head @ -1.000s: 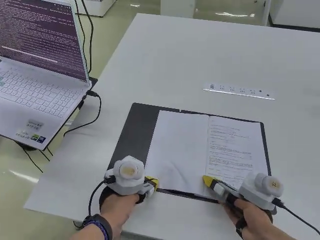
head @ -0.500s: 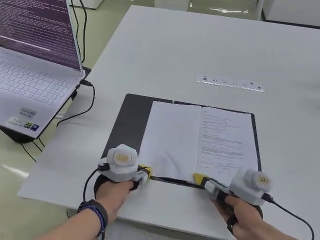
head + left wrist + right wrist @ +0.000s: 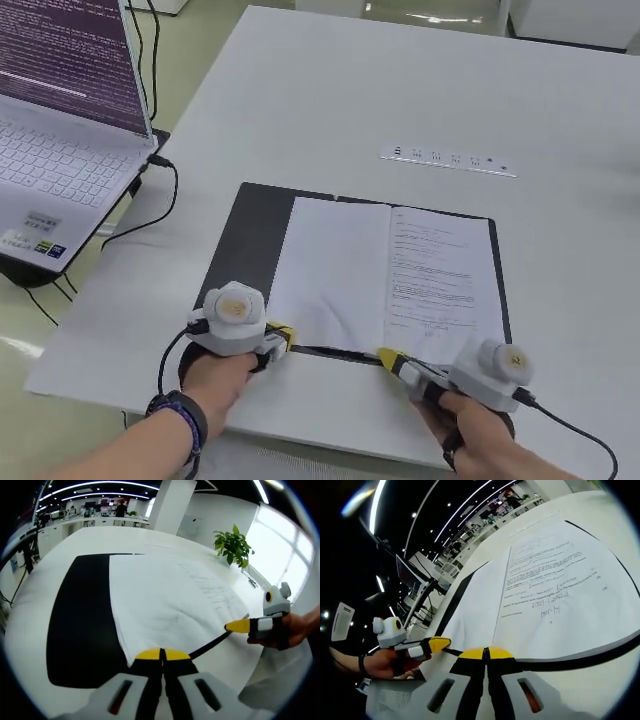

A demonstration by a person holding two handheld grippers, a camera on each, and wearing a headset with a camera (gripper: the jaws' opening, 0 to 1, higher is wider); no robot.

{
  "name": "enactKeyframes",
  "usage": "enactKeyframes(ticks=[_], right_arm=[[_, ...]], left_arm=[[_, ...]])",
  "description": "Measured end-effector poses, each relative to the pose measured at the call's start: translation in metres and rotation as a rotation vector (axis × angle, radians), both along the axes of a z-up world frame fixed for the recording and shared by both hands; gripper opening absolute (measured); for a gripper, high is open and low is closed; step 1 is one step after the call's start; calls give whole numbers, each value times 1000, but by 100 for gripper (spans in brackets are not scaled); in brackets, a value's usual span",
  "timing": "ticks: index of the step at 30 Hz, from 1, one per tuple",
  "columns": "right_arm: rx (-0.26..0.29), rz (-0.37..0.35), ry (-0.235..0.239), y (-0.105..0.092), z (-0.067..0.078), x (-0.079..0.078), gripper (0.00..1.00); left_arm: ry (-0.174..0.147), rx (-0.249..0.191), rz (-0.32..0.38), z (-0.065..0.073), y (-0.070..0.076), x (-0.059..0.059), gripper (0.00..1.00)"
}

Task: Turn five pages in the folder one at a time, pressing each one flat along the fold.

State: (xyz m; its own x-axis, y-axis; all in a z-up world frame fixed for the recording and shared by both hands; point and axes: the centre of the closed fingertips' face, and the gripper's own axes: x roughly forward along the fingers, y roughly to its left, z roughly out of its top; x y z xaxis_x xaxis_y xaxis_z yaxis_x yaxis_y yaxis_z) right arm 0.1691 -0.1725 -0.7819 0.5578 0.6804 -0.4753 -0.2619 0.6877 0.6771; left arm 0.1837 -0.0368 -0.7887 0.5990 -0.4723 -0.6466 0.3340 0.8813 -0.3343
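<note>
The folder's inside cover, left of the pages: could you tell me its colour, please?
The folder cover is plain black, clearest in the head view.

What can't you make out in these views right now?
- Head view: print on the right page too small to read.
- Left gripper view: the shut tips of the left gripper cover the edge of the blank page; any pinched sheet is hidden.
- Head view: laptop cut off by the left edge.
</note>
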Motion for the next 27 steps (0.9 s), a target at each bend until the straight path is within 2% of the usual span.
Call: enactKeyframes(ticks=[7, 9, 10, 11, 14, 21, 24, 26, 27], right_arm=[[8, 4, 19, 0, 0, 0, 0], [23, 0, 29, 0, 1, 1, 0], [28, 2, 31, -1, 2, 1, 0], [29, 4, 31, 0, 2, 1, 0], [42, 15, 32, 2, 6, 0, 1], [48, -3, 7, -5, 18, 10, 5], [34, 10, -12, -7, 23, 12, 8], [55, 10, -19, -8, 30, 13, 11], [58, 6, -27, -10, 35, 14, 13]], left_arm=[[32, -18, 16, 0, -1, 1, 0], [55, -41, 43, 0, 0, 2, 0], [82, -62, 73, 0, 0, 1, 0], [93, -69, 85, 0, 0, 1, 0], [89, -66, 66, 1, -2, 1, 1], [77, -71, 11, 12, -14, -2, 13], [60, -56, -33, 18, -18, -4, 20], [43, -48, -81, 23, -22, -5, 26], [33, -25, -104, 25, -22, -6, 28]])
